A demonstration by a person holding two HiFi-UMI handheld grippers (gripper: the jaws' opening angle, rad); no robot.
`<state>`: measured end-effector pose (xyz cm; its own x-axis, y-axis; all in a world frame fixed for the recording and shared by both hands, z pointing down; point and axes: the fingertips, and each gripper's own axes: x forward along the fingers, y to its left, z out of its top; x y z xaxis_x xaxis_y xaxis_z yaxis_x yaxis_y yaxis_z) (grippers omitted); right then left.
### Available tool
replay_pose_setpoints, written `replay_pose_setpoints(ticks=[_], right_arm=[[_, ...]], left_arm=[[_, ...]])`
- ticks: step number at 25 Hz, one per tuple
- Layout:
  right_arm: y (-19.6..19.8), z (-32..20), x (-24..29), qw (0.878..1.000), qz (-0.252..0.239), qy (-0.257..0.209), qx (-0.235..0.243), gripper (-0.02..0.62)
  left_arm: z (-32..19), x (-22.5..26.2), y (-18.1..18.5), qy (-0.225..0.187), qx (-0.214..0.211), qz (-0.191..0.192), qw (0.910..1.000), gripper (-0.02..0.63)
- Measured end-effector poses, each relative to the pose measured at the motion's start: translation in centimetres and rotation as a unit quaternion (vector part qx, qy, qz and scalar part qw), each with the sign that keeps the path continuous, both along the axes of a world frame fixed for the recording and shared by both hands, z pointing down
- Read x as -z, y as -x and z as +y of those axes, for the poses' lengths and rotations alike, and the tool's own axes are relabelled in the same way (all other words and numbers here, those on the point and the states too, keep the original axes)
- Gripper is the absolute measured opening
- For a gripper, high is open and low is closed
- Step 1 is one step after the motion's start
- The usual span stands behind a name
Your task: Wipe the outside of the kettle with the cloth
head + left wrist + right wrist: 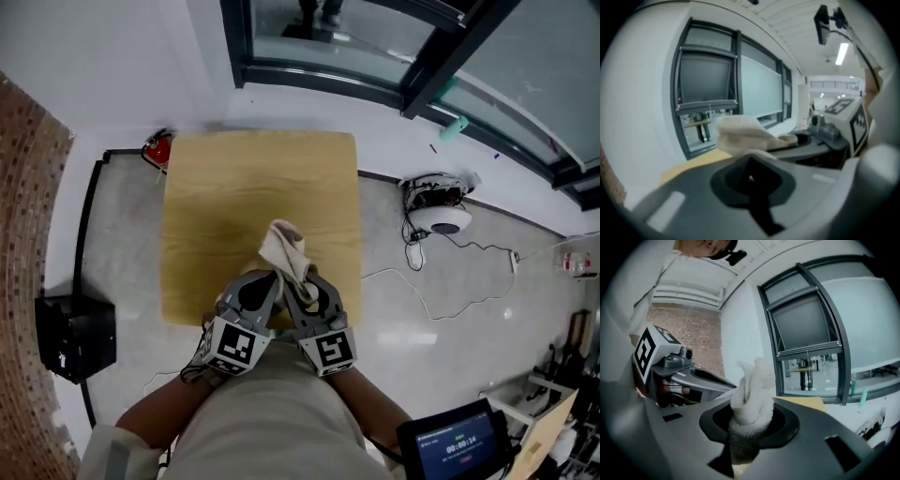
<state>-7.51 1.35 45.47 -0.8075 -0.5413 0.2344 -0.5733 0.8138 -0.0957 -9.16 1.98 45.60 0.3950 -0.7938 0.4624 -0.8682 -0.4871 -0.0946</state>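
Jaws of right hand-held gripper (pixel 750 430) closed on cloth (pixel 752 387); the white bunched fabric rises upright out of the slot. Left hand-held gripper (pixel 751 183): jaws together, nothing pinched, cloth showing just beyond them. Both sit side by side, marker cubes nearly touching, close to the person's body at the near edge of the bench (pixel 216 197). Cloth stands over the near middle of the bench top.

Bench: square, pale wood top. Red object (pixel 157 148) at its far left corner.

Floor (pixel 127 244): grey, polished, running along the bench's left and right sides. Left side: narrow strip, black box (pixel 75 336) on it near the bench's near corner, brick wall (pixel 28 234) just beyond. Right side: wider strip; white round device (pixel 441 217) with cables lies well apart from the bench, and a thin white cable (pixel 412 291) trails from it toward the bench's right edge.

Far side: white ledge, then dark-framed window (pixel 375 80). Near right: lit screen (pixel 459 441) beside the person's right arm.
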Motion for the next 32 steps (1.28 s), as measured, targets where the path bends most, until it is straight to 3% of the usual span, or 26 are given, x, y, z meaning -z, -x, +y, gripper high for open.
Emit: replay_pose_setpoints(ticks=[2,5,7,9,12,14,16,17,19,21,24,25,27,29,30,32], right_arm=[[0.0,0.7,0.1,1.000,0.011,-0.013,0.007,0.106],[0.7,2.0,-0.2,0.999,0.013,-0.021,0.033,0.106],[-0.4,0.7,-0.4,1.000,0.008,-0.017,0.000,0.106],[-2.7,-2.1,-1.1,0.996,-0.034,0.050,-0.072,0.106],[-5.3,-5.8,-3.9,0.967,-0.111,0.173,-0.148,0.106],[-7.1,-7.8,-7.8,0.937,-0.141,0.255,-0.191,0.106],[-8.5,-8.7,-13.7,0.901,-0.134,0.352,-0.214,0.106],[-9.0,-8.4,-16.6,0.890,-0.103,0.387,-0.216,0.106],[-9.7,-7.1,-19.7,0.889,-0.022,0.404,-0.214,0.106],[-10.4,-5.4,-19.4,0.895,0.023,0.392,-0.212,0.104],[-10.8,-0.1,-17.9,0.891,0.024,0.425,-0.158,0.104],[-10.5,1.9,-17.1,0.890,0.016,0.441,-0.115,0.104],[-8.6,5.8,-14.9,0.897,0.040,0.440,0.023,0.104],[-5.9,9.0,-13.2,0.906,0.122,0.367,0.170,0.106],[-4.8,9.4,-12.7,0.914,0.166,0.307,0.209,0.106],[-3.7,8.2,-12.8,0.928,0.239,0.196,0.209,0.106]], left_arm=[[-0.3,0.4,0.1,-0.016,0.007,0.009,0.9998,-0.014],[-0.5,1.2,0.9,-0.021,0.033,0.062,0.9973,-0.014],[-0.2,1.1,0.2,-0.017,0.009,0.039,0.9991,-0.014],[0.3,0.4,-1.2,-0.017,-0.027,-0.014,0.9994,-0.014],[0.8,-0.5,-1.6,-0.011,-0.039,-0.054,0.9977,-0.013],[1.0,-0.5,-1.6,-0.009,-0.038,-0.059,0.9975,-0.012],[1.0,-0.5,-1.6,-0.010,-0.034,-0.065,0.9972,-0.012],[1.1,-0.5,-1.6,-0.011,-0.033,-0.068,0.9971,-0.012],[1.1,-0.8,-1.5,-0.013,-0.030,-0.073,0.9968,-0.012],[0.9,-1.1,-1.1,-0.014,-0.025,-0.086,0.9959,-0.012],[1.7,-1.6,-0.5,-0.013,-0.031,-0.121,0.9921,-0.012],[1.9,-1.7,-0.6,-0.013,-0.036,-0.129,0.9909,-0.012],[1.3,-1.9,-0.9,-0.011,-0.042,-0.132,0.9903,-0.012],[0.3,-2.2,-1.2,-0.009,-0.041,-0.137,0.9897,-0.012],[0.0,-2.4,-1.2,-0.009,-0.041,-0.143,0.9888,-0.012],[-0.2,-2.7,-1.2,-0.007,-0.044,-0.153,0.9872,-0.012]])
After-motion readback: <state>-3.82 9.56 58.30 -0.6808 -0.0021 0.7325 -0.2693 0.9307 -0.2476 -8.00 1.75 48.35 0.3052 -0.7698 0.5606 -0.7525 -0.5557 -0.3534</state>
